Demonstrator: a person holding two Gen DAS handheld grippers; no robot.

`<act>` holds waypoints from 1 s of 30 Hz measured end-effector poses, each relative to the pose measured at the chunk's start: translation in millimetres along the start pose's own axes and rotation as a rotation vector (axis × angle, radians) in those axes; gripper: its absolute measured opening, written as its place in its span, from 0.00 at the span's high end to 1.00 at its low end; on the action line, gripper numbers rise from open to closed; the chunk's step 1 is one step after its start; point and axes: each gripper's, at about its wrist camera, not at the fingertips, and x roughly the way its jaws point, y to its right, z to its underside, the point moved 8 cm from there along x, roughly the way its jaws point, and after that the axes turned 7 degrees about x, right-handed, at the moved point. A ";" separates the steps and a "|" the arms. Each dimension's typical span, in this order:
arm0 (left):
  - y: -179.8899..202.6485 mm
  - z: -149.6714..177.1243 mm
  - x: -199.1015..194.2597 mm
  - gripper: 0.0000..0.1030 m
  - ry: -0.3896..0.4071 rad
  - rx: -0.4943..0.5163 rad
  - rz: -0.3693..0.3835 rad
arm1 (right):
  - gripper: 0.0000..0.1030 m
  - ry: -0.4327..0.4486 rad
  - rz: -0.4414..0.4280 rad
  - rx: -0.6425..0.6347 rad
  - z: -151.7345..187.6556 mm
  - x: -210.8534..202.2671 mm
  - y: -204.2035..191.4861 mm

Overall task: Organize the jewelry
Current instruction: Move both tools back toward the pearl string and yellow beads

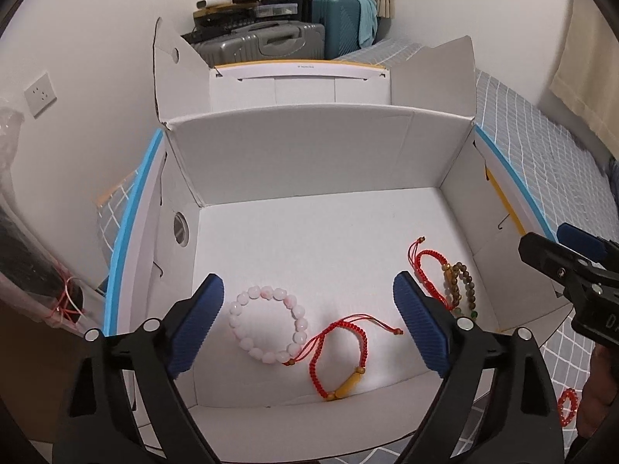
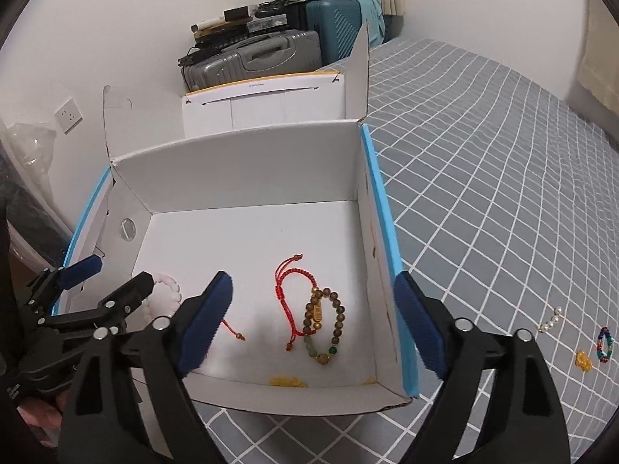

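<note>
Both grippers stood released above the open white box, nothing between their blue pads. The left gripper hung over a pink bead bracelet and a red cord bracelet with a yellow tube bead; the two lay touching on the box floor. The right gripper hung over a second red cord bracelet and a brown bead bracelet, which also lay against each other near the box's right wall. The four pieces sat loose and flat on the floor of the box, in my judgement dropped there as the collecting point.

More pieces remained outside on the bed: a short pearl string, a yellow charm and a multicoloured bead ring, near one another to the right of the box. The task looked part done.

The bed carried a grey sheet with a white grid. The box flaps stood up. Behind it were a grey suitcase and a teal suitcase with clutter stacked on top, against a plain white wall with a socket.
</note>
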 end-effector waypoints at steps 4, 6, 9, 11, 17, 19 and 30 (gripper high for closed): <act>0.2 -1.7 -3.3 0.09 0.008 -0.002 -0.010 | 0.09 0.022 0.000 0.023 -3.1 -5.9 5.1; -0.1 -3.2 -3.9 0.08 0.009 -0.001 -0.015 | 0.07 0.032 0.008 0.031 -4.0 -8.1 8.0; 1.9 -4.3 -5.8 0.08 0.007 0.003 0.000 | 0.07 0.043 0.018 0.036 -5.1 -11.7 11.8; 4.2 -4.2 -5.9 0.08 -0.003 0.000 0.028 | 0.07 0.054 0.016 0.046 -6.0 -16.2 15.1; 9.8 -10.9 -11.9 0.08 0.018 0.013 0.002 | 0.07 0.076 0.032 0.045 -8.9 -27.3 23.1; 13.1 -13.0 -14.4 0.08 0.025 0.011 0.008 | 0.07 0.084 0.036 0.052 -9.4 -32.1 28.5; 74.2 -26.2 -14.4 0.06 0.046 0.078 0.092 | 0.07 0.132 0.128 0.135 3.2 -69.0 100.1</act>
